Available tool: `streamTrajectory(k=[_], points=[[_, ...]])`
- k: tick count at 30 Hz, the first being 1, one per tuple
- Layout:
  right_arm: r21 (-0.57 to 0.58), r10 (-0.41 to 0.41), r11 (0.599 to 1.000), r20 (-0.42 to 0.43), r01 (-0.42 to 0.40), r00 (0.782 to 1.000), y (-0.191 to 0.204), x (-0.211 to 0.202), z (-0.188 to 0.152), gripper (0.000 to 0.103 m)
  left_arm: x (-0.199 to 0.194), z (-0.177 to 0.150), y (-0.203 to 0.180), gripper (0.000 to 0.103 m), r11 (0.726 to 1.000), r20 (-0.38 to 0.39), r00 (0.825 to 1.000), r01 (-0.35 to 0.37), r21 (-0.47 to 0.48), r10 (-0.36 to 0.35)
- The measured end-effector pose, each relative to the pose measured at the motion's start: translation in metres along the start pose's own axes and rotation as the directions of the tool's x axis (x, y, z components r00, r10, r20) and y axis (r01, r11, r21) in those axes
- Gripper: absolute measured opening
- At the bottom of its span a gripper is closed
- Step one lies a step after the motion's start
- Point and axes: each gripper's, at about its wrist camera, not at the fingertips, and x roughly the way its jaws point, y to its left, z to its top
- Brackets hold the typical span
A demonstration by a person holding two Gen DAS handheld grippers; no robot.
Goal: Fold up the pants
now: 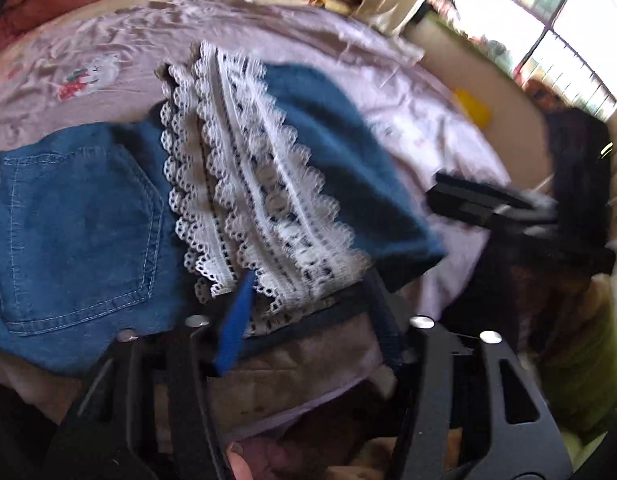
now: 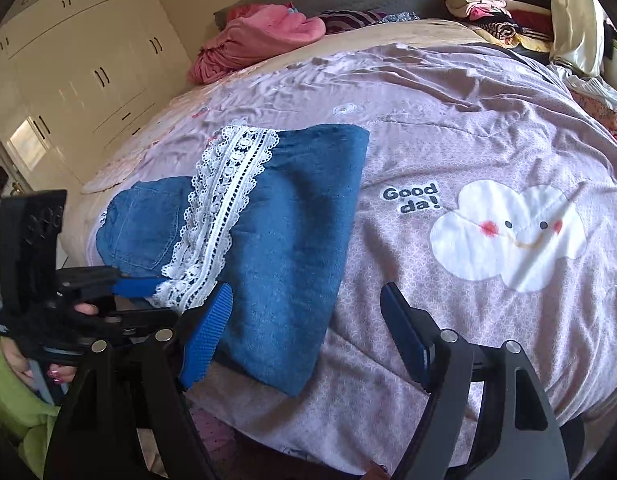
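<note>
One pair of folded blue denim pants (image 2: 268, 216) with white lace trim lies on the lilac printed bedcover (image 2: 468, 128). My two claws: right one (image 2: 308, 332) wide open, empty; left one (image 1: 308, 304) also open, at the hem.

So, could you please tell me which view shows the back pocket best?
The left wrist view: the pocket fills the left side, stitching sharp. The right wrist view shows it small and distant.

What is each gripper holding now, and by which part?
Nothing is clamped. The right gripper is open over the near edge of the folded pants. The left gripper is open too, with the lace hem between its fingers, not pinched.
</note>
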Motion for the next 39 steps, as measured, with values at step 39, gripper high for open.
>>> streamTrajectory(k=[39], points=[[-0.14, -0.086, 0.985, 0.105, 0.101, 0.991, 0.027, -0.012, 0.048, 0.075, -0.03, 0.012, 0.005, 0.034, 0.996, 0.143, 0.986, -0.09, -0.012, 0.091]])
